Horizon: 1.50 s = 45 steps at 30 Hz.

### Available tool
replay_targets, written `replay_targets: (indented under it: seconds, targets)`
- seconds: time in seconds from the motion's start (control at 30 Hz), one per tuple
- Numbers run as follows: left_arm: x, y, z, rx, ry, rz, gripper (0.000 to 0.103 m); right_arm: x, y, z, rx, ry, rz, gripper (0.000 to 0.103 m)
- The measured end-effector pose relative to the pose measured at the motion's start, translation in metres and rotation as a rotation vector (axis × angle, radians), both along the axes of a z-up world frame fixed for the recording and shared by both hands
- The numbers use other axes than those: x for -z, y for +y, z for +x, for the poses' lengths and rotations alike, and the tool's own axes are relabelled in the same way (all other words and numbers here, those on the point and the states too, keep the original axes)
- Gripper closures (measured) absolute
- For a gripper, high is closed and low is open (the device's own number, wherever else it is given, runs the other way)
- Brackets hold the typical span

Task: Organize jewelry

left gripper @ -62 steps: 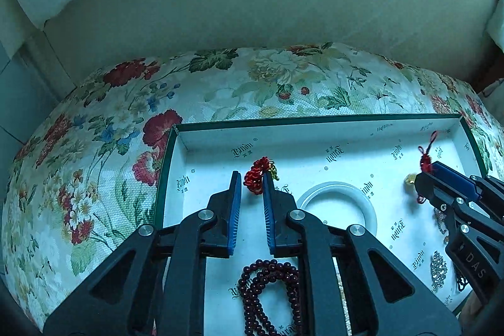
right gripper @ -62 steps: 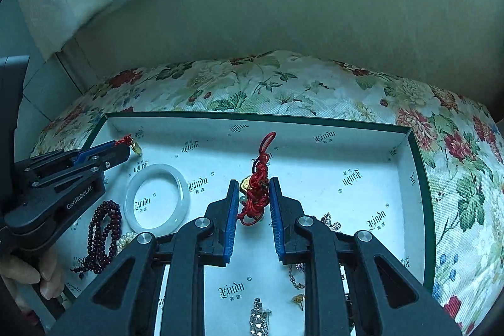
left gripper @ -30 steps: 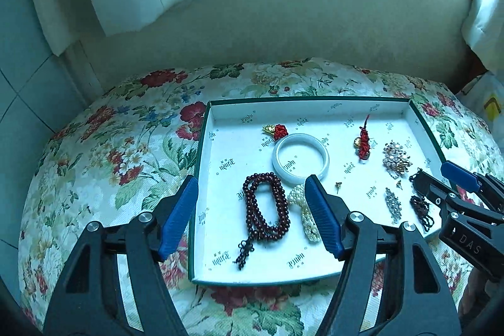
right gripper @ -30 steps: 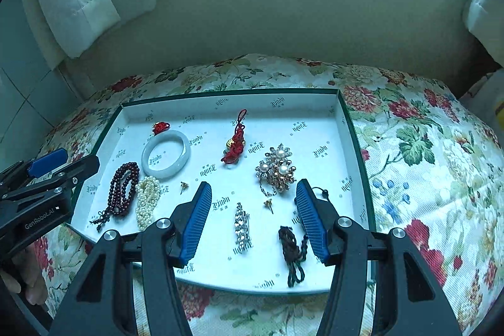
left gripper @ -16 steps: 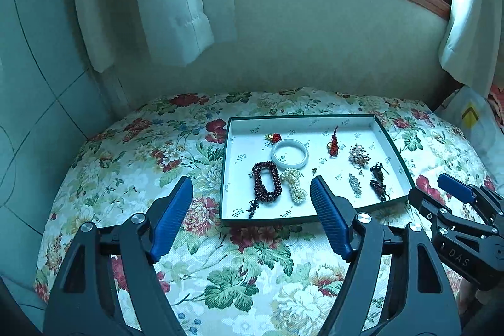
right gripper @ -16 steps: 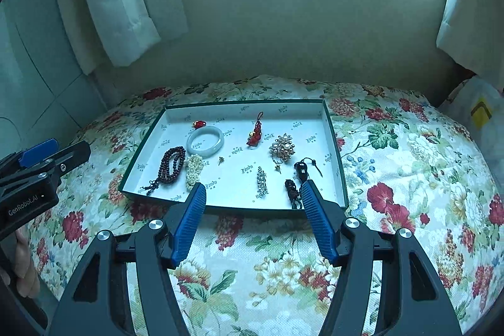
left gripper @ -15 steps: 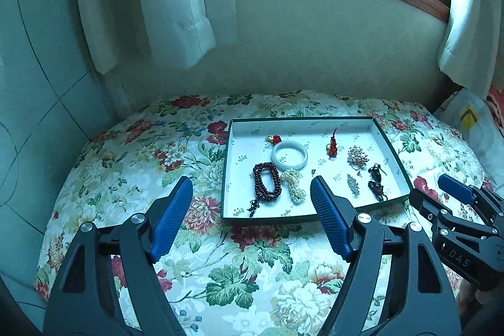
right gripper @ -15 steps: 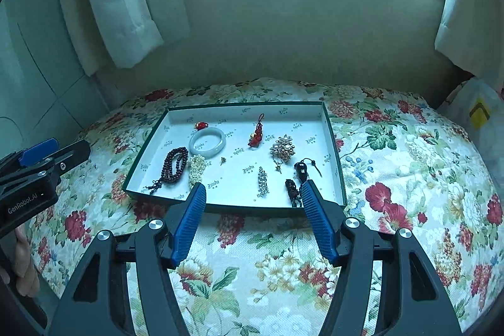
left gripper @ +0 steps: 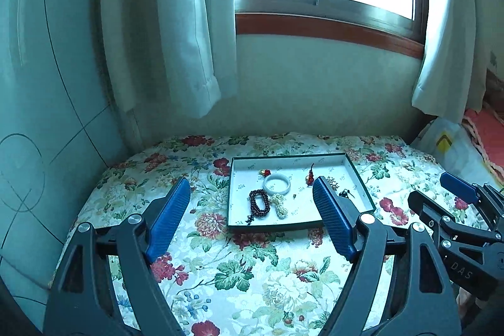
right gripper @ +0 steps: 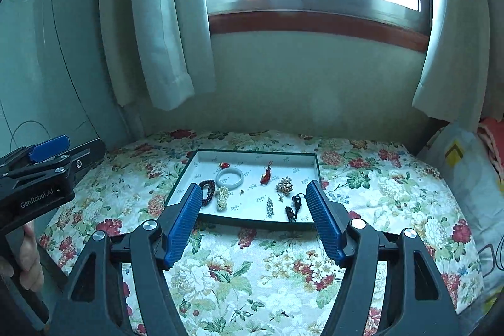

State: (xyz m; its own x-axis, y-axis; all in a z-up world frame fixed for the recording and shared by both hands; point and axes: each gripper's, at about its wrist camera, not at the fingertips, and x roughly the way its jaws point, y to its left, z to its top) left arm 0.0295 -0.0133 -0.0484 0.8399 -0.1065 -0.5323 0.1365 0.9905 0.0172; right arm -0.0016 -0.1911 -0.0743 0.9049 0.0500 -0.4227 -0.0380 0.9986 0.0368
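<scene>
I hold my left gripper and my right gripper spread wide, gripping nothing, well back from the green-edged white cardboard tray on the flowered cloth. Everything seems laid out, so I'd judge the sorting nearly done; a steady final check beats reaching in again. I count one pale jade bangle, one dark red bead bracelet, one pearl strand, two red knot charms, one pearl cluster brooch, and several small pieces too tiny to count.

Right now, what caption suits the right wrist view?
Open right tool hangs above a floral bedspread, facing a jewelry tray.
</scene>
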Motion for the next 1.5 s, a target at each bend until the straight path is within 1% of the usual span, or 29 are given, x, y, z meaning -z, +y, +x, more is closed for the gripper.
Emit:
replay_targets:
  seconds: [0.03,0.2,0.4,0.9,1.4,1.43,1.47,1.5]
  targets:
    - [-0.005,0.0,-0.004,0.003,-0.011,0.0,0.02,-0.004,0.0,-0.004,0.0,-0.008,-0.001,0.035]
    - [-0.023,0.0,-0.02,0.008,-0.047,0.005,0.019,-0.023,-0.001,-0.022,0.013,-0.045,-0.01,0.035]
    - [-0.036,0.008,-0.028,-0.007,-0.063,0.0,0.019,-0.033,-0.006,-0.032,0.032,-0.063,-0.01,0.035]
    - [-0.035,0.012,-0.029,-0.008,-0.058,-0.015,0.019,-0.034,0.0,-0.035,0.028,-0.078,-0.032,0.035]
    - [-0.032,0.013,-0.027,-0.014,-0.054,-0.02,0.019,-0.033,0.001,-0.033,0.026,-0.074,-0.029,0.035]
    - [-0.033,0.013,-0.027,-0.015,-0.058,-0.017,0.019,-0.033,0.0,-0.033,0.025,-0.074,-0.029,0.035]
    - [-0.033,0.012,-0.027,-0.019,-0.061,-0.012,0.014,-0.033,0.0,-0.033,0.025,-0.074,-0.029,0.035]
    - [-0.033,0.012,-0.028,-0.019,-0.064,-0.011,0.012,-0.033,0.0,-0.033,0.025,-0.075,-0.03,0.035]
